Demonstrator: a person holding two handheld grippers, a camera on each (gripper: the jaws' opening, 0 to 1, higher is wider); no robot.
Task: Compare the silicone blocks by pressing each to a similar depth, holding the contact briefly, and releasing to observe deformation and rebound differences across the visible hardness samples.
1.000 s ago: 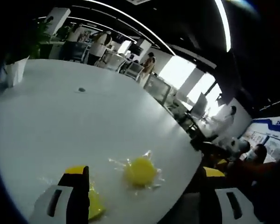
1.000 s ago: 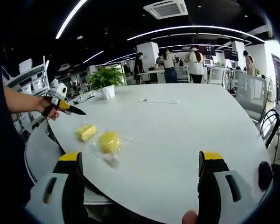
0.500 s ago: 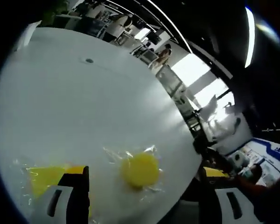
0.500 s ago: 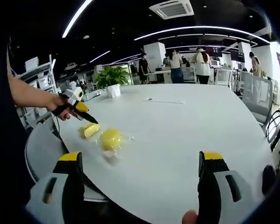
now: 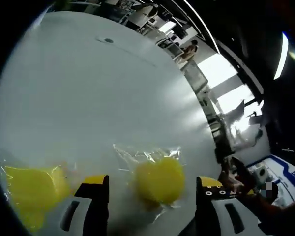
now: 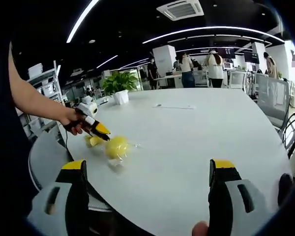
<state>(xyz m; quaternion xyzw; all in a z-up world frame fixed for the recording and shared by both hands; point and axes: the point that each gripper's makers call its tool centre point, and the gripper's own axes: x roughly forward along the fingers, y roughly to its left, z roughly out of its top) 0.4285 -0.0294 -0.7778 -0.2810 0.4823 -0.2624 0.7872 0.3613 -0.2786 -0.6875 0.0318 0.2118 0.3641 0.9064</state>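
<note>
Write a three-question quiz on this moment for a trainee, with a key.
1. True or false: the left gripper has its fingers open on either side of the round yellow block.
2. Which wrapping covers the round yellow block? A) clear plastic B) brown paper C) foil
3. Fill in: in the right gripper view, the potted plant stands on the ____ table.

Key: 1 true. 2 A. 3 white.

The other yellow block lies beside it; the right gripper is open, away from both.
</note>
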